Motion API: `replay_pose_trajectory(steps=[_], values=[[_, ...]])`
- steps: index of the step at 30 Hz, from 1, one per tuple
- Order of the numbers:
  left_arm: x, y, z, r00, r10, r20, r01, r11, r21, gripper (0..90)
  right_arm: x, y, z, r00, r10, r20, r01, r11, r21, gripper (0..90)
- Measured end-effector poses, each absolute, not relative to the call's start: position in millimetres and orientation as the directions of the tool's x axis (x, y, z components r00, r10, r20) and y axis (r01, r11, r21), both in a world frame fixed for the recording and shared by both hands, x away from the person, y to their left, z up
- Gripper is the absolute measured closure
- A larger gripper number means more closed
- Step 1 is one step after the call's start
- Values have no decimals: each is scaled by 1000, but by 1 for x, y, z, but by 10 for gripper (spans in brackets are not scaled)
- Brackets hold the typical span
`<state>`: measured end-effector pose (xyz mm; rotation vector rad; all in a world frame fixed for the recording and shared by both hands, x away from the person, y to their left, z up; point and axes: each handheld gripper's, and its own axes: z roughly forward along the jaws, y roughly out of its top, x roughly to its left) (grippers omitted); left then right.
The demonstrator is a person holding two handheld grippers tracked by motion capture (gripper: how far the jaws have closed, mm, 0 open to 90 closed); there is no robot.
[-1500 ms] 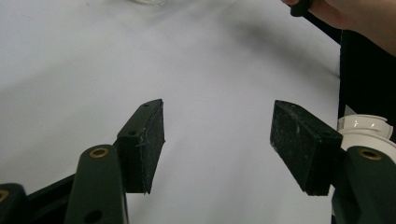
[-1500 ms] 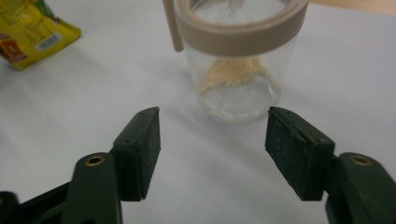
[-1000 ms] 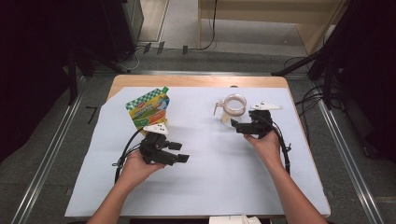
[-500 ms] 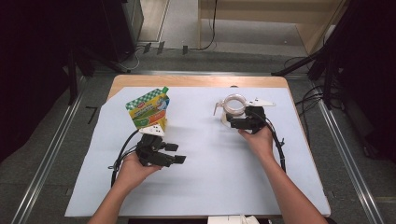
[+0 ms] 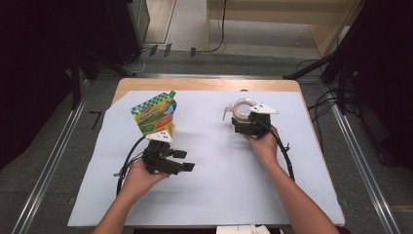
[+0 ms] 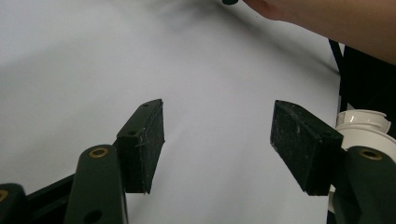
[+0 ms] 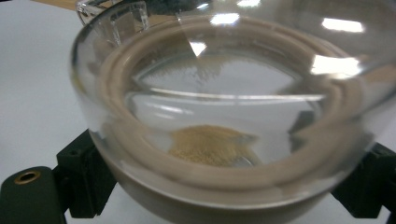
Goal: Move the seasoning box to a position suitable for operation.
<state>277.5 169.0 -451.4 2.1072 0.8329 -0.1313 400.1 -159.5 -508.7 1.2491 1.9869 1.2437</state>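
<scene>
Both grippers sit on the white sheet (image 5: 214,185) over the table, one in each hand. Left of centre in the high view, the left gripper (image 5: 187,161) lies low in the person's left hand (image 5: 139,178), its jaws spread wide with nothing but bare sheet between them, as the left gripper view confirms. Just above it, toward the upper left of the sheet, stands a green and yellow pouch (image 5: 155,112) with a checked top edge; its print is too small to read and what it holds cannot be seen. Right of centre, the right gripper (image 5: 239,126) reaches a clear glass jar (image 5: 242,108) with a beige ring around its rim. In the right gripper view the jar (image 7: 224,116) bulges between the two black jaws, one at each lower side, and they appear to clasp its body, though the contact points are hidden behind the glass. A small heap of tan powder (image 7: 212,147) lies in the jar. Its spout at the upper left is blurred and cut off by the frame.
</scene>
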Motion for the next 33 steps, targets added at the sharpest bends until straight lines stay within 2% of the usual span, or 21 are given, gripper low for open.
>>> replay_pose_trajectory(steps=[8,24,33], values=[[278,167,-453,775,510,-373,605,-427,672,358,406,-158,-512,-470,878,91,458,154,875,107],[279,170,-452,771,512,-379,608,-415,677,357,401,-157,-501,-466,884,31,436,199,878,119],[281,170,-453,765,514,-388,617,-412,671,357,385,-152,-485,-521,851,65,429,195,882,119]])
